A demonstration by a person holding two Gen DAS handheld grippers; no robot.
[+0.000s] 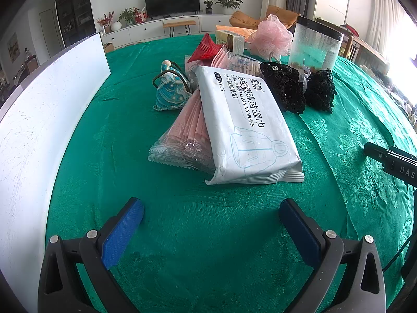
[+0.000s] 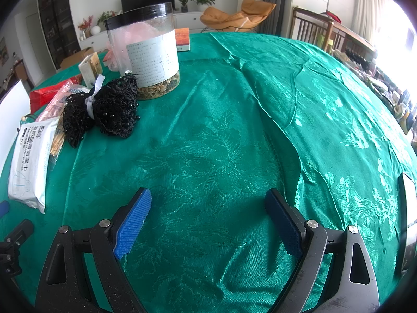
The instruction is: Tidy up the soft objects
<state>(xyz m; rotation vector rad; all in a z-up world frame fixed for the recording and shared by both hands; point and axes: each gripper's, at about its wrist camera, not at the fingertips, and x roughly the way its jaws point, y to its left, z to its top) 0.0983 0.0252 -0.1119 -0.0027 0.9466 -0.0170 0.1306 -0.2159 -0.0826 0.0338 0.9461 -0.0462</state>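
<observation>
A white pack of cleaning wipes (image 1: 246, 127) lies on pink sachets in clear wrap (image 1: 187, 133), straight ahead of my open left gripper (image 1: 211, 212), which is empty. Beside the pack sit a black beaded lace bundle (image 1: 299, 91), a small blue patterned pouch (image 1: 170, 91), a red packet (image 1: 206, 49) and a pink mesh puff (image 1: 272, 36). In the right wrist view my right gripper (image 2: 208, 206) stands open over bare green cloth, empty. The black lace bundle (image 2: 109, 109) and the wipes pack (image 2: 31, 161) lie far to its left.
A clear plastic jar with a black lid (image 2: 144, 49) stands behind the lace bundle, also the jar (image 1: 315, 44). A white board (image 1: 44, 120) stands along the table's left side. The green tablecloth (image 2: 260, 130) is wrinkled on the right. Small boxes (image 1: 232, 36) sit at the back.
</observation>
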